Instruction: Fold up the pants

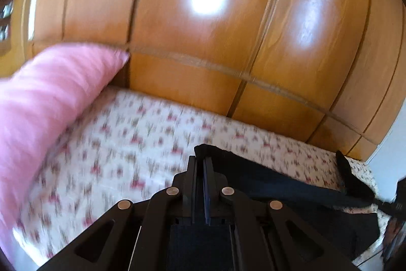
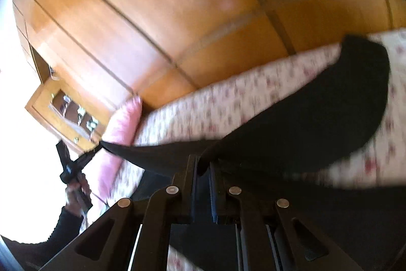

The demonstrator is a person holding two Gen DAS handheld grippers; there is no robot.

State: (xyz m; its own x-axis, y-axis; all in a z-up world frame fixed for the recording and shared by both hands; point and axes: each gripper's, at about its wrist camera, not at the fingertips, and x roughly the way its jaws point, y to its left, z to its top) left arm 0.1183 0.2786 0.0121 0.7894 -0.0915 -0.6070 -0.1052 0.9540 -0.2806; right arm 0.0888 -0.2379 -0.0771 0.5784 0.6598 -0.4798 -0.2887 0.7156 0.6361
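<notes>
Both the left gripper [image 1: 204, 161] and right gripper [image 2: 203, 164] pinch the black pants [image 2: 317, 118], stretched above the flowered bed [image 1: 127, 144]. Open sheet lies ahead; a wooden wardrobe [image 1: 203, 67] lines its far edge and a pink pillow [image 1: 50, 93] bounds one end.

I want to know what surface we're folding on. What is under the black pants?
Under the black pants lies a white bedsheet with small pink flowers, on a bed against a wooden wardrobe. What the fabric itself covers cannot be seen.
</notes>
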